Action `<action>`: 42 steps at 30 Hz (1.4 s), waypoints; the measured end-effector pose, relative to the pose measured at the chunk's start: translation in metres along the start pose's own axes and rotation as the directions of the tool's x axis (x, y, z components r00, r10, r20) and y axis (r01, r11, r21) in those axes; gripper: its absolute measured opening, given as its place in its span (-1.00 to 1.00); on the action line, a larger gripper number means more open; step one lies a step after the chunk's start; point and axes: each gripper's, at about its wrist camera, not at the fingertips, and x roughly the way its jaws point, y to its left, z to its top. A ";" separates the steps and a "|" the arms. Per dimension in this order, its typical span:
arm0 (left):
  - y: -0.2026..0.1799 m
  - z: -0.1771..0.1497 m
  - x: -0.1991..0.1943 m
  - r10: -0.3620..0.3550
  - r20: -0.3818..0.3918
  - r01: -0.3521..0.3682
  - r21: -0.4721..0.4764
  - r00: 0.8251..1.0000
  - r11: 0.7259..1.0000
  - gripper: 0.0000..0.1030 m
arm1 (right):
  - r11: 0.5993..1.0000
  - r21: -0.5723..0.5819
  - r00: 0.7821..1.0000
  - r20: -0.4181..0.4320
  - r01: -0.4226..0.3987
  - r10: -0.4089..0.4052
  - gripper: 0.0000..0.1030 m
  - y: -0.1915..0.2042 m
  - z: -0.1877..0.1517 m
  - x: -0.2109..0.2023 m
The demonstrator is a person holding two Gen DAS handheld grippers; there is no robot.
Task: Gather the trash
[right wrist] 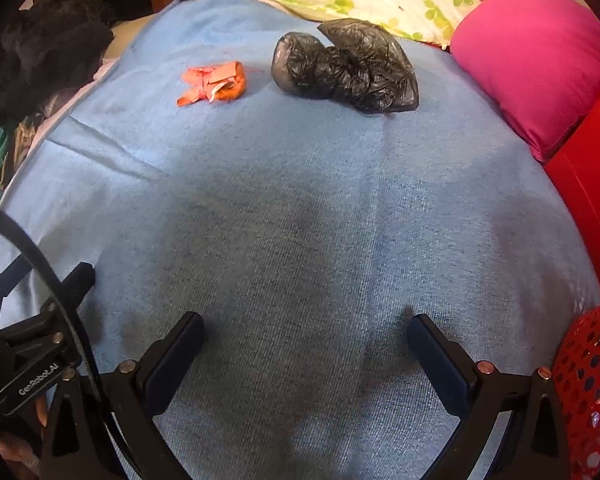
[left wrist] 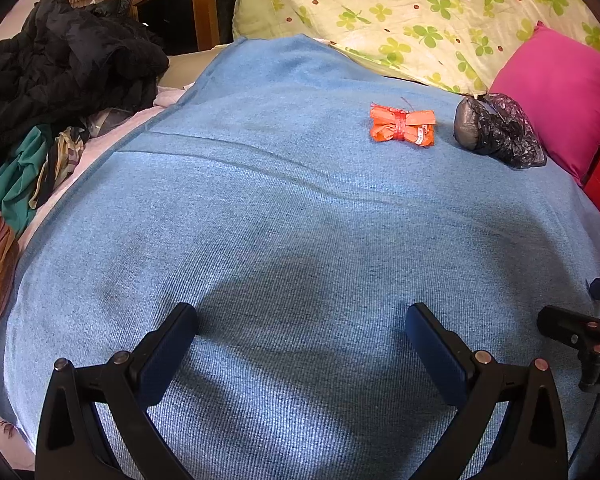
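An orange crumpled wrapper (left wrist: 403, 125) lies on the blue blanket (left wrist: 260, 200), far ahead and to the right of my left gripper (left wrist: 302, 320). A black crumpled plastic bag (left wrist: 498, 131) lies just right of it. In the right wrist view the orange wrapper (right wrist: 214, 83) is far ahead to the left and the black bag (right wrist: 346, 66) is far ahead. My right gripper (right wrist: 306, 328) hangs over the blue blanket (right wrist: 300, 200). Both grippers are open and empty, well short of the trash.
A pink pillow (left wrist: 560, 96) and a clover-print quilt (left wrist: 400, 12) lie behind the trash. A pile of dark clothes (left wrist: 60, 64) lies at the left. A red perforated basket (right wrist: 588, 392) stands at the lower right by a red bed frame (right wrist: 588, 184).
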 end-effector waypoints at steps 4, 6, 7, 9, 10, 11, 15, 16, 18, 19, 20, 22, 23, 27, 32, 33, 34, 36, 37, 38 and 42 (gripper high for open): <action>0.000 0.000 0.000 0.000 0.001 0.000 0.000 1.000 1.000 1.00 | 1.000 -0.011 1.000 0.007 -0.009 0.009 1.00 -0.002 -0.003 0.001; 0.000 0.000 0.000 0.000 0.000 0.000 0.000 1.000 1.000 1.00 | 1.000 -0.013 1.000 0.020 -0.004 0.004 1.00 -0.002 -0.006 0.001; 0.000 0.000 0.000 0.000 -0.001 0.000 0.000 1.000 1.000 1.00 | 1.000 -0.020 1.000 0.030 0.003 -0.003 1.00 0.000 -0.007 0.001; 0.000 0.000 0.000 -0.001 -0.001 0.001 -0.001 1.000 1.000 1.00 | 1.000 -0.025 0.999 0.047 0.007 -0.006 1.00 0.000 -0.010 0.001; -0.001 0.000 0.000 -0.001 -0.002 0.001 -0.001 1.000 1.000 1.00 | 1.000 -0.023 0.999 0.052 0.007 -0.006 1.00 0.000 -0.010 0.001; -0.001 0.000 0.001 -0.001 -0.003 0.001 -0.001 1.000 1.000 1.00 | 1.000 -0.024 0.999 0.054 0.008 -0.007 1.00 0.000 -0.010 0.001; -0.001 0.000 0.001 -0.001 -0.006 0.001 -0.001 1.000 1.000 1.00 | 1.000 -0.023 0.998 0.055 0.015 -0.014 1.00 0.001 -0.011 0.000; -0.001 0.000 0.001 0.000 -0.006 0.000 0.000 1.000 1.000 1.00 | 1.000 -0.023 0.998 0.054 0.017 -0.016 1.00 0.003 -0.010 0.000; -0.001 0.000 0.001 0.001 -0.006 -0.001 0.000 1.000 1.000 1.00 | 1.000 -0.022 0.998 0.054 0.020 -0.019 1.00 0.006 -0.008 0.003; -0.001 0.000 0.001 0.002 -0.005 -0.002 0.000 1.000 1.000 1.00 | 1.000 -0.021 0.998 0.057 0.021 -0.020 1.00 0.008 -0.008 0.004; -0.001 0.000 0.001 0.003 -0.004 -0.003 0.000 1.000 1.000 1.00 | 1.000 -0.019 0.998 0.060 0.022 -0.021 1.00 0.009 -0.008 0.004; -0.001 -0.001 0.001 0.006 -0.005 -0.006 0.001 1.000 1.000 1.00 | 1.000 -0.016 0.998 0.063 0.026 -0.025 1.00 0.010 -0.007 0.005; -0.001 -0.001 0.001 0.006 -0.006 -0.006 0.000 1.000 1.000 1.00 | 1.000 -0.012 0.998 0.063 0.027 -0.026 1.00 0.011 -0.006 0.007; -0.001 -0.001 0.001 0.006 -0.008 -0.006 -0.001 1.000 1.000 1.00 | 0.999 0.002 0.997 0.071 0.036 -0.036 1.00 0.013 -0.004 0.008; -0.001 -0.002 0.001 0.006 -0.005 -0.006 -0.006 1.000 1.000 1.00 | 1.000 -0.002 0.995 0.094 0.030 -0.030 1.00 0.013 -0.005 0.009; -0.001 -0.002 0.001 0.006 -0.003 -0.006 -0.008 1.000 1.000 1.00 | 1.000 -0.002 0.995 0.095 0.028 -0.028 1.00 0.013 -0.005 0.009; -0.001 -0.002 0.001 0.007 -0.004 -0.007 -0.008 1.000 1.000 1.00 | 1.000 -0.003 0.995 0.095 0.027 -0.027 1.00 0.013 -0.005 0.009; -0.001 -0.002 0.001 0.007 -0.005 -0.007 -0.010 1.000 1.000 1.00 | 1.000 0.000 0.996 0.091 0.024 -0.024 1.00 0.012 -0.006 0.009; -0.001 -0.002 0.000 0.007 -0.006 -0.007 -0.010 1.000 1.000 1.00 | 1.000 0.003 0.996 0.087 0.022 -0.022 1.00 0.011 -0.005 0.008; -0.001 -0.002 0.000 0.007 -0.006 -0.007 -0.010 1.000 1.000 1.00 | 1.000 0.006 0.996 0.084 0.020 -0.020 1.00 0.009 -0.005 0.007; -0.001 -0.002 -0.001 0.006 -0.019 -0.006 -0.007 1.000 1.000 1.00 | 1.000 0.014 0.996 0.085 0.017 -0.018 1.00 0.006 -0.003 0.004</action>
